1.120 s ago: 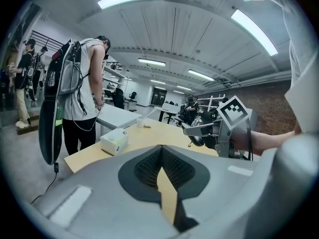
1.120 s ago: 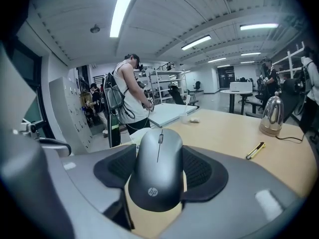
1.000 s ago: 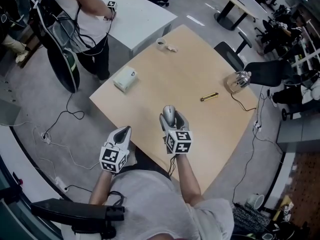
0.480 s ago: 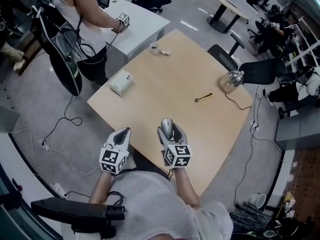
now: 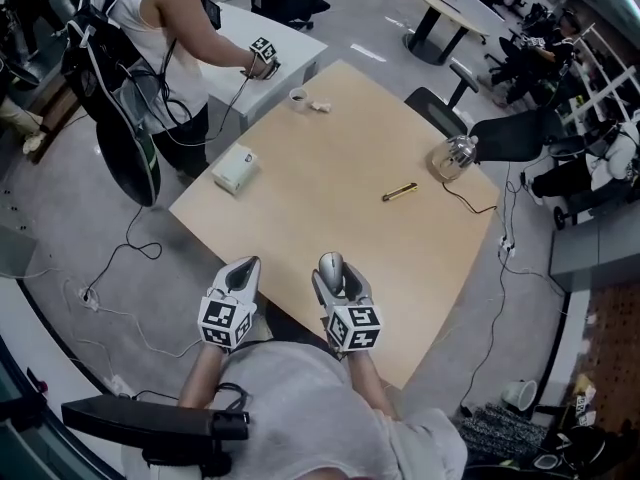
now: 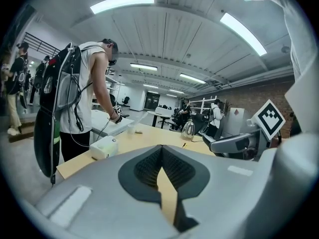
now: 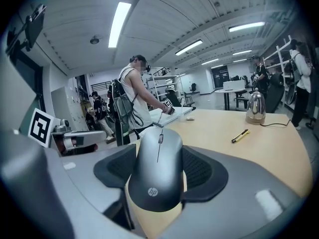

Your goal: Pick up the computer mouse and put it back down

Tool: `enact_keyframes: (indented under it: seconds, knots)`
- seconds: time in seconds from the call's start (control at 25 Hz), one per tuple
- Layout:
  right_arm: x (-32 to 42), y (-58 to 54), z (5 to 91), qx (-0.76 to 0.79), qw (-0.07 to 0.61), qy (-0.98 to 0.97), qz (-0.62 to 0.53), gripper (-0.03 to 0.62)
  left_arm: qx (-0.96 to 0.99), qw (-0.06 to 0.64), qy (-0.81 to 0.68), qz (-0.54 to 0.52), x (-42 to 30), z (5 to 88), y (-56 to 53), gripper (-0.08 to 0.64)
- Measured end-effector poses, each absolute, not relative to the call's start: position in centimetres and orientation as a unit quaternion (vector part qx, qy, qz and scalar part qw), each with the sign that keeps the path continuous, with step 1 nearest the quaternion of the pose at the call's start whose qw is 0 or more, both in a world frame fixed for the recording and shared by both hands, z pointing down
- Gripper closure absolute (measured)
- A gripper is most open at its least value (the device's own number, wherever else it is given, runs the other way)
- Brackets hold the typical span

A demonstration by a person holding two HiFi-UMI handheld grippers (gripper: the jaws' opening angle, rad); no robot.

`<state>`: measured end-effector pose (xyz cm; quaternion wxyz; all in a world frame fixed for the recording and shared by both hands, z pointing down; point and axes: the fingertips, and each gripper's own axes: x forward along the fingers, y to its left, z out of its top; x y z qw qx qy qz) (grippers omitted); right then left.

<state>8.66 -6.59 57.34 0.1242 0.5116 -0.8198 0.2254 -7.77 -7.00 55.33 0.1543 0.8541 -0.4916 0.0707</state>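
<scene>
A dark grey computer mouse (image 5: 330, 265) sits gripped between the jaws of my right gripper (image 5: 335, 280), held off the wooden table (image 5: 330, 158) close to its near edge. In the right gripper view the mouse (image 7: 157, 171) fills the gap, with both pads pressed on its sides. My left gripper (image 5: 244, 271) hovers to the left of it, just off the table's near edge. Its jaws meet at the tips with nothing held, as the left gripper (image 6: 162, 149) shows in its own view.
On the table lie a yellow pen (image 5: 400, 191), a glass kettle (image 5: 452, 155) with a cord, a white box (image 5: 235, 168) and a cup (image 5: 297, 97). A person (image 5: 160, 38) stands at a white desk beyond the far left corner. Cables run over the floor.
My right gripper has drawn back toward the table's near edge with the mouse still in it. The left gripper has hardly shifted. The person at the back has reached further over the white desk.
</scene>
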Motion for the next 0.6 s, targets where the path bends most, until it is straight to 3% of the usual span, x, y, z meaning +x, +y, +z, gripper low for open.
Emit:
enact_keyframes:
  seconds: [0.6]
  knots:
    - [8.80, -6.20, 57.11, 0.514, 0.126, -0.818, 0.225, 0.296, 0.859, 0.140, -0.486, 0.077, -7.56, 54.74, -6.91, 0.541]
